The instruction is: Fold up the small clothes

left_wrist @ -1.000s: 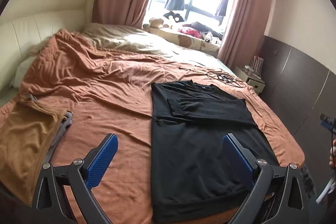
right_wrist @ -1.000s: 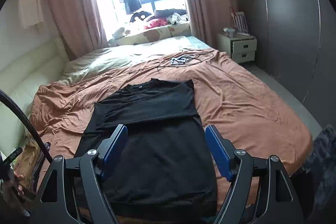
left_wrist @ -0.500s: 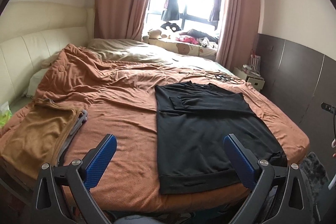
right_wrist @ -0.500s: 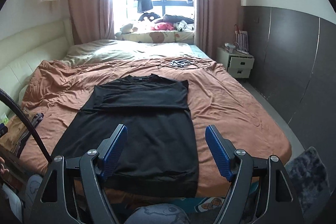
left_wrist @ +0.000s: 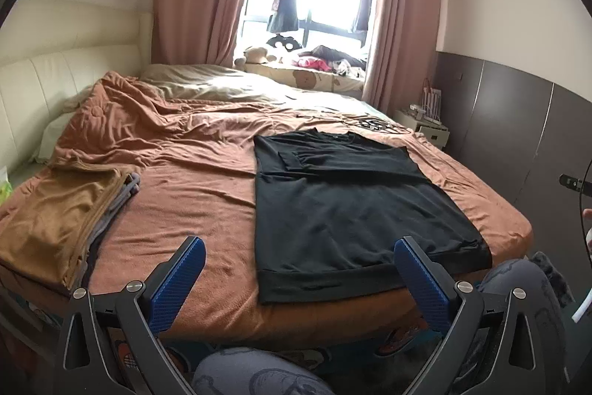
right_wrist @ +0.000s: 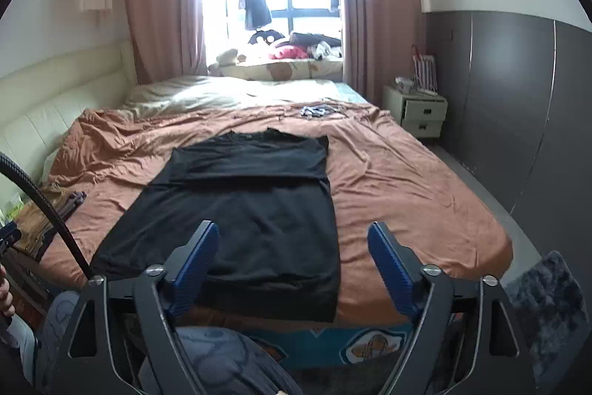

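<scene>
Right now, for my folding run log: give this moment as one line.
left tongs: open, empty | right tongs: open, empty | black shirt: flat on bed, sleeves folded in | folded pile: bed's left

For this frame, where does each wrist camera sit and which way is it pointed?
Left wrist: behind the open left gripper, off the bed's foot, facing the window; black shirt right of centre, folded pile left; knee below.
Right wrist: behind the open right gripper, same direction, shirt nearly centred, nightstand right; leg below.
Shared: shirt, pile, orange bedspread, window.
</scene>
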